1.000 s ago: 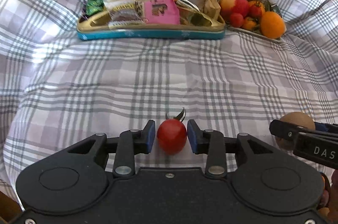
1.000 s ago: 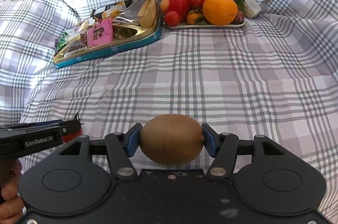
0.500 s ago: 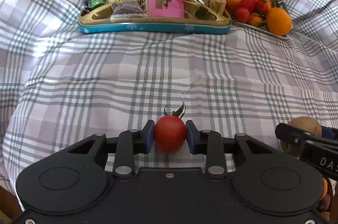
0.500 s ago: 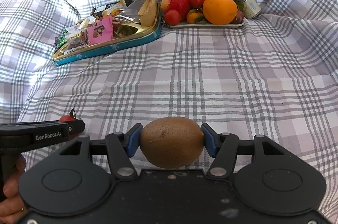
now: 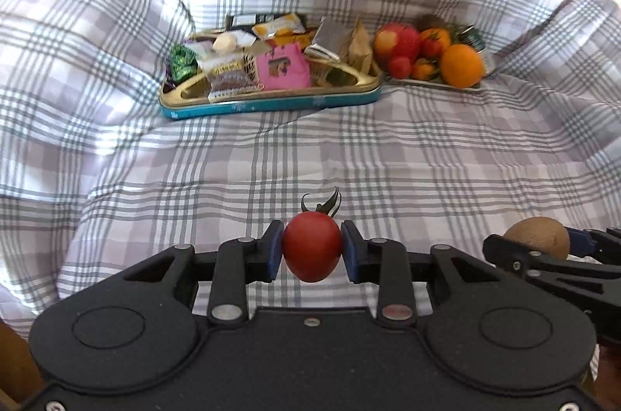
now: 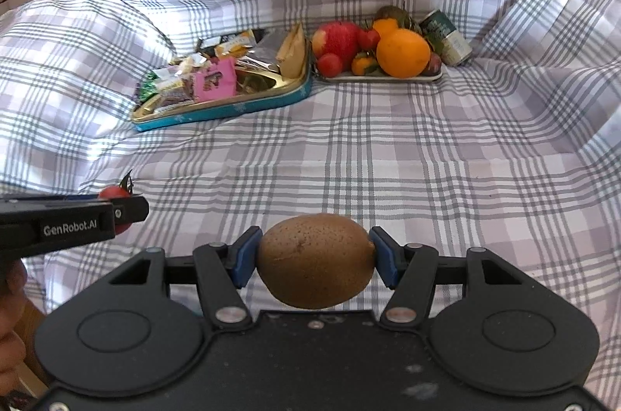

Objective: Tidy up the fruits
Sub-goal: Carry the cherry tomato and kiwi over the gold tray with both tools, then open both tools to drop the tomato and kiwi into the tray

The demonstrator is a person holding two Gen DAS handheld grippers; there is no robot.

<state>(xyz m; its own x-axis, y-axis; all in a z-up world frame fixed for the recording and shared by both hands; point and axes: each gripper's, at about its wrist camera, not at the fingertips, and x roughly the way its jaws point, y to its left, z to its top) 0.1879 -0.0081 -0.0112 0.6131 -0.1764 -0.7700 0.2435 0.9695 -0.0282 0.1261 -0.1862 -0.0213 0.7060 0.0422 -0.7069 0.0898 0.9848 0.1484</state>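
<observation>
Tomato (image 5: 311,252), glossy red, clamped in left tool (image 5: 311,252); speckled brown kiwi (image 6: 315,260) clamped in right tool (image 6: 315,260).

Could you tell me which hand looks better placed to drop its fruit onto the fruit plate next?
Probably the right: the right gripper, shut on the kiwi, sits on the fruit plate's side. The left gripper, holding the tomato, faces the snack tin.

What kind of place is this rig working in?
Likely a home bed or sofa: rumpled plaid sheet as the work surface, a snack tin and a fruit tray set on it.
</observation>
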